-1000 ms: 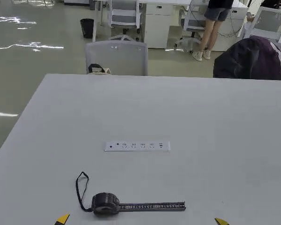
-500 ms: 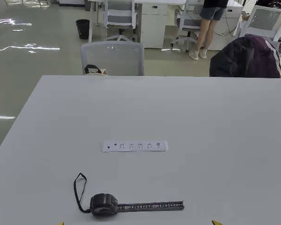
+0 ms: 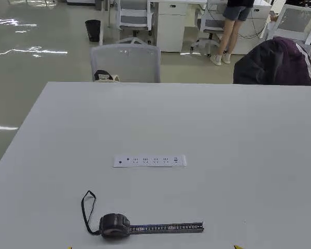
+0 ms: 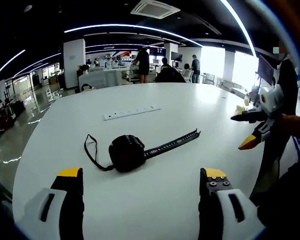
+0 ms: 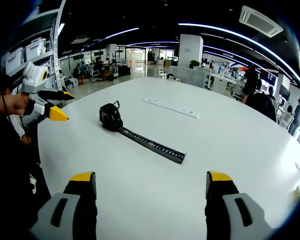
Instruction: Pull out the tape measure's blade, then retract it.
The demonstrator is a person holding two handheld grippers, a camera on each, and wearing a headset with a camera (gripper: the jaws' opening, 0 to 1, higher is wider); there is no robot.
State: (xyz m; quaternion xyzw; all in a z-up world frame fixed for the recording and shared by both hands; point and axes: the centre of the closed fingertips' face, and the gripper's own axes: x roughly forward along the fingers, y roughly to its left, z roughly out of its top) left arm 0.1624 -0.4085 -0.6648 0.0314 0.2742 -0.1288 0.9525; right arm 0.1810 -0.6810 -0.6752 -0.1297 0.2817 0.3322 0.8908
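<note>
My left gripper point(image 4: 142, 174) has its jaws spread wide with nothing between them. So does my right gripper point(image 5: 151, 176). Both hang just above the near edge of the bench point(image 3: 223, 129), one to each side, touching nothing.

Ahead of the left jaws, a little to their left, sits the dark case point(image 4: 127, 152) of the tape measure, flat on the bench. Its wrist strap point(image 4: 92, 152) loops out on the side away from my other hand. The blade point(image 4: 172, 144) is part-way out of the case and lies flat on the bench. It runs straight off toward my right gripper, which comes into the left gripper view from the right.

In the right gripper view the blade's free tip point(image 5: 182, 157) is the nearest part to those jaws, and the case lies farther off toward my left hand. So the long axis runs across me from left to right, roughly square to both pairs of jaws.

As I judge it, that decides the next move. The left jaws are nearer the case and should pin it, and the right jaws are nearer the tip and should take it. The pull then goes along the blade's own line, out to my right.

Farther back on the bench, well apart from all this, a white power strip point(image 3: 150, 161) lies parallel to the blade.
</note>
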